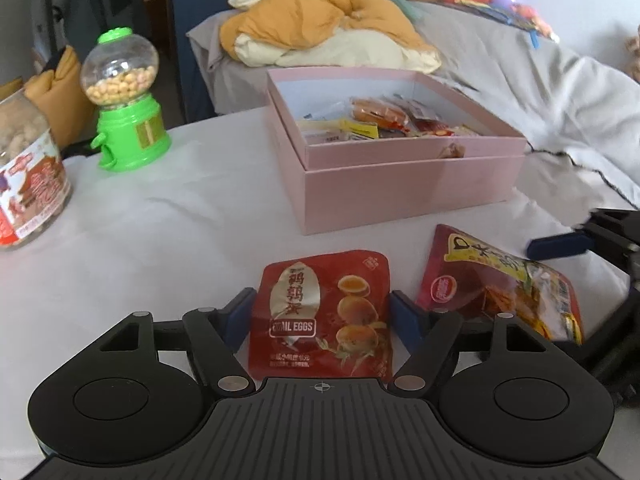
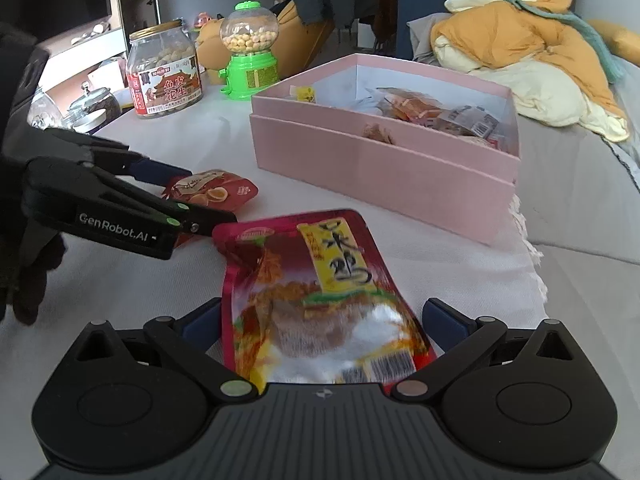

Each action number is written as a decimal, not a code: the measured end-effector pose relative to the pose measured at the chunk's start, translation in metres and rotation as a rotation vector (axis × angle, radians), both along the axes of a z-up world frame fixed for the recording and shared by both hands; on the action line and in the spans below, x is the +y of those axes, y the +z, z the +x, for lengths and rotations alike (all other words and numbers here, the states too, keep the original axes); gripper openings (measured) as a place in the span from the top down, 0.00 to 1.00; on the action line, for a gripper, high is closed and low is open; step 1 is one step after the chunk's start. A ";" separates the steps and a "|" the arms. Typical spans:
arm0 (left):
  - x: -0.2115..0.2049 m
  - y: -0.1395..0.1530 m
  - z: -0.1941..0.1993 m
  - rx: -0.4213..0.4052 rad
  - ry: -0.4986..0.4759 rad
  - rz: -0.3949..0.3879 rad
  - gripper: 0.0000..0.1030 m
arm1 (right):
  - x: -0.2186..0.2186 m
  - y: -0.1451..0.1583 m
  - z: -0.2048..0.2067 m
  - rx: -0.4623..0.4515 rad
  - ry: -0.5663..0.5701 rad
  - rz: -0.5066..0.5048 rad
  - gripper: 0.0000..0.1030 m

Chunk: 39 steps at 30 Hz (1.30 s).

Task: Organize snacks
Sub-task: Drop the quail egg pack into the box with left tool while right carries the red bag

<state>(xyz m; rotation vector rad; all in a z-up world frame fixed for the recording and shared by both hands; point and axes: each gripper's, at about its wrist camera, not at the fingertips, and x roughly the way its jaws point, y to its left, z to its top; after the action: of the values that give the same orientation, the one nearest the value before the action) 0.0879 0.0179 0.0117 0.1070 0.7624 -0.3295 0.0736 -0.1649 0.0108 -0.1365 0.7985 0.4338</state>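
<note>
A red quail-egg pouch [image 1: 322,312] lies on the white tablecloth between the fingers of my left gripper [image 1: 322,312]; the blue pads sit at its two edges, and contact is unclear. It also shows in the right wrist view [image 2: 216,192]. A red chicken snack pouch [image 2: 320,300] lies between the open fingers of my right gripper [image 2: 324,320]; it also shows in the left wrist view [image 1: 500,284]. The pink box [image 1: 400,188] behind holds several small snack packets.
A green gumball dispenser [image 1: 128,108] and a peanut jar [image 1: 28,184] stand at the left of the table. Glass jars [image 2: 92,108] sit at the far left. A bed with orange and cream bedding [image 1: 328,28] lies behind the table.
</note>
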 end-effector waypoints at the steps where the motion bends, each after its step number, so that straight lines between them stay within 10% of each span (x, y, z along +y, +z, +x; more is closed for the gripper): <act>1: 0.000 0.001 -0.004 0.000 0.012 -0.002 0.26 | 0.000 0.000 0.004 0.002 0.006 0.003 0.00; 7: 0.004 0.021 -0.045 -0.029 0.023 -0.043 0.26 | -0.002 0.014 0.009 0.038 0.016 0.006 0.29; 17: -0.019 0.092 -0.087 -0.190 -0.037 -0.062 0.26 | -0.040 0.079 -0.027 -0.048 -0.015 0.095 0.32; 24: -0.021 0.151 -0.059 -0.394 0.019 -0.295 0.25 | -0.057 0.124 -0.045 -0.207 -0.047 0.105 0.31; 28: -0.029 0.131 0.002 -0.506 0.059 -0.436 0.24 | -0.054 0.112 -0.041 -0.178 -0.037 0.094 0.31; 32: -0.024 0.077 0.087 -0.147 0.156 -0.561 0.28 | -0.050 0.082 -0.030 -0.119 -0.059 0.049 0.31; 39: 0.010 0.068 0.065 -0.197 0.175 -0.592 0.28 | -0.066 0.071 -0.010 -0.099 -0.120 0.058 0.31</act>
<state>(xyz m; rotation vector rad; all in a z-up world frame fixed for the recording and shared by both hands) 0.1529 0.0276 0.0795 -0.4768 0.4514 -0.3603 0.0632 -0.2306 0.0814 -0.0553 0.6924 0.3333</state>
